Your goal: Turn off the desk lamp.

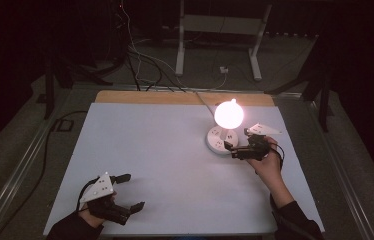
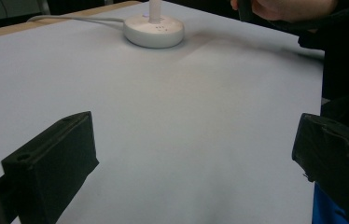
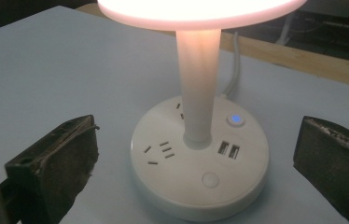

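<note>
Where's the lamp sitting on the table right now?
In the high view, the lit lamp stands on the far right part of the white table, its round base just ahead of the open right gripper. The left gripper is near the front left.

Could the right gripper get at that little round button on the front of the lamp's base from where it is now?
Probably yes. The right gripper hangs open just beside the lamp base, and the round button sits on the base's top near the jaws, nothing lying between. The lamp's stem stands behind it, out of the way.
</note>
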